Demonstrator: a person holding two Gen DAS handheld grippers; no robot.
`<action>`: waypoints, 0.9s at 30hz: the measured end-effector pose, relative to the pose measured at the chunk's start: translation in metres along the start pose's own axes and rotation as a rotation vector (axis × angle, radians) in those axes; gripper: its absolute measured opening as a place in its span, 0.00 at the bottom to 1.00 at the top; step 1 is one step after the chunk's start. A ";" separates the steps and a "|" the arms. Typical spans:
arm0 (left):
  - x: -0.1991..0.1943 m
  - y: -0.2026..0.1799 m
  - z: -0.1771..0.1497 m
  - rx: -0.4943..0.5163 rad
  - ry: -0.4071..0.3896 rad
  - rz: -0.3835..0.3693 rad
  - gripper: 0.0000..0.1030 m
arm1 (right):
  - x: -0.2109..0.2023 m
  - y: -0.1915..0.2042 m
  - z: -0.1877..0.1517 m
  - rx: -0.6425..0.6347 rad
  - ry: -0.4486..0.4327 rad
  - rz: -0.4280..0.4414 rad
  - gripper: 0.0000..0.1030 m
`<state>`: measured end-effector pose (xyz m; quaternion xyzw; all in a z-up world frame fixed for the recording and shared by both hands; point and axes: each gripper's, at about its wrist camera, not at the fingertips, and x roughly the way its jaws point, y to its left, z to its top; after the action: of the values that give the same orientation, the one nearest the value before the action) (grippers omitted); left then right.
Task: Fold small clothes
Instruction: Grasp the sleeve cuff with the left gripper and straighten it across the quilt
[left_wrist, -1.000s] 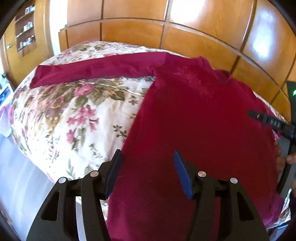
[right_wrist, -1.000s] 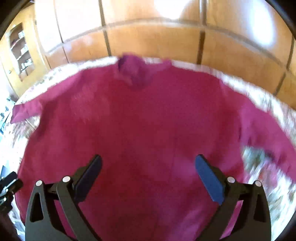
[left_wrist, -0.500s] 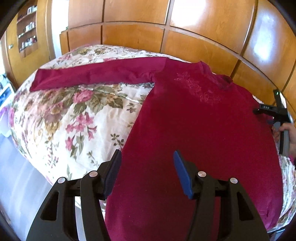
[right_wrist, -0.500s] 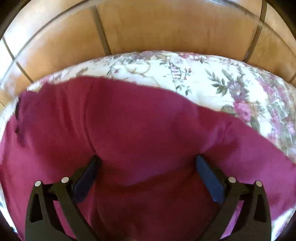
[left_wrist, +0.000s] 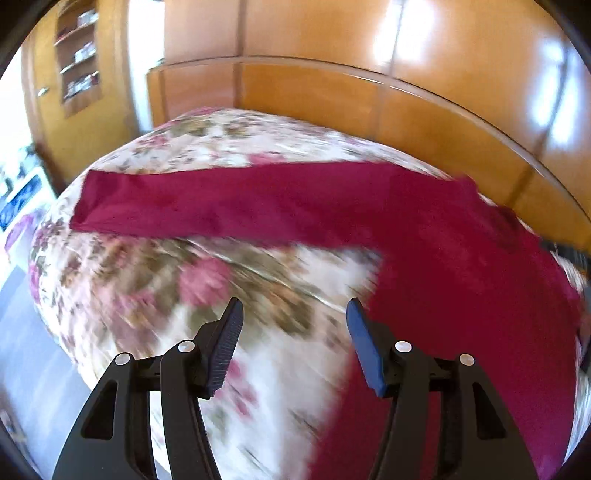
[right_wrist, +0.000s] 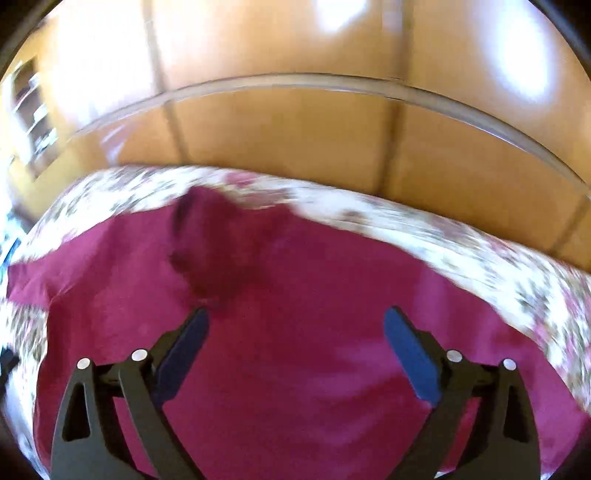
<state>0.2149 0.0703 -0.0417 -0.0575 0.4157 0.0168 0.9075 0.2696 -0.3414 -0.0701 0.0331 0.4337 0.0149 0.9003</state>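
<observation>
A dark red top (left_wrist: 461, 280) lies spread flat on the bed's flowered cover (left_wrist: 155, 280), one long sleeve (left_wrist: 207, 205) stretched out sideways and the collar (right_wrist: 218, 240) toward the wooden headboard (right_wrist: 295, 136). The left gripper (left_wrist: 293, 341) hovers above the cover just beside the top's side edge, jaws wide and holding nothing. The right gripper (right_wrist: 295, 354) hangs over the chest below the collar, jaws likewise wide and empty.

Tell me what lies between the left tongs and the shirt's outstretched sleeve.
Only bare floral bedspread, seen in the left wrist view. The open left tongs point across it toward the sleeve, and nothing else shows on that stretch.
</observation>
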 end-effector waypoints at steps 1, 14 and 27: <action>0.006 0.012 0.006 -0.027 0.002 0.022 0.65 | 0.007 0.012 0.000 -0.019 0.010 0.004 0.86; 0.065 0.226 0.076 -0.452 -0.009 0.329 0.66 | 0.080 0.088 -0.001 -0.070 0.015 -0.033 0.76; 0.075 0.242 0.093 -0.334 -0.050 0.397 0.06 | 0.101 0.088 0.010 -0.016 0.033 -0.051 0.97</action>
<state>0.3149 0.3204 -0.0602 -0.1235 0.3877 0.2645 0.8743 0.3410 -0.2487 -0.1364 0.0148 0.4489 -0.0040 0.8934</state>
